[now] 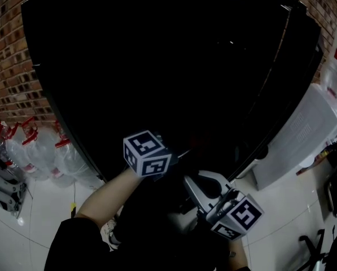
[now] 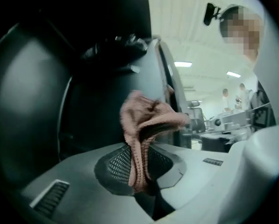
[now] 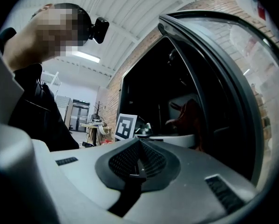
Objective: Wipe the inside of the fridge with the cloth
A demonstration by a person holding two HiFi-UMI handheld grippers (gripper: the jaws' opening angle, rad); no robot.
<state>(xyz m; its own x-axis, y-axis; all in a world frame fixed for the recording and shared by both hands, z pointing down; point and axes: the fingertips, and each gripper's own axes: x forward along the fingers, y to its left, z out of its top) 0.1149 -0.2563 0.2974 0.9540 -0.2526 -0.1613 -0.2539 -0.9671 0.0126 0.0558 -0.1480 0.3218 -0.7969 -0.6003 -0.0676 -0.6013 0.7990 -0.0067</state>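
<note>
Head view – fridge: the fridge (image 1: 174,66) stands open, its inside too dark to read; its pale door (image 1: 303,137) hangs at the right.
Head view – left gripper: the left gripper (image 1: 157,157) reaches into the dark opening with its marker cube uppermost; its tips are lost in shadow.
Head view – right gripper: the right gripper (image 1: 201,188) sits lower and to the right, just beside the left one, at the fridge's lower edge.
Head view – surroundings: spray bottles (image 1: 44,151) with red triggers stand on the floor at the left, against a brick wall (image 1: 10,66).
Left gripper view – grip: the jaws are pressed together on the cloth (image 2: 144,120), pinching its lower end.
Left gripper view – cloth axis: the pink cloth's long axis runs straight up out of the jaws, and its top flops over to the right.
Left gripper view – setting: dark fridge interior lies behind and to the left, and the door edge stands to the right of the cloth.
Right gripper view – grip: the right gripper's jaws meet with nothing between them.
Right gripper view – cloth: ahead, the cloth (image 3: 188,116) shows as a dark reddish bunch inside the fridge opening, standing upright above the left gripper's pale body.
Right gripper view – marker: the left gripper's marker cube (image 3: 126,126) shows to the left of the cloth.
</note>
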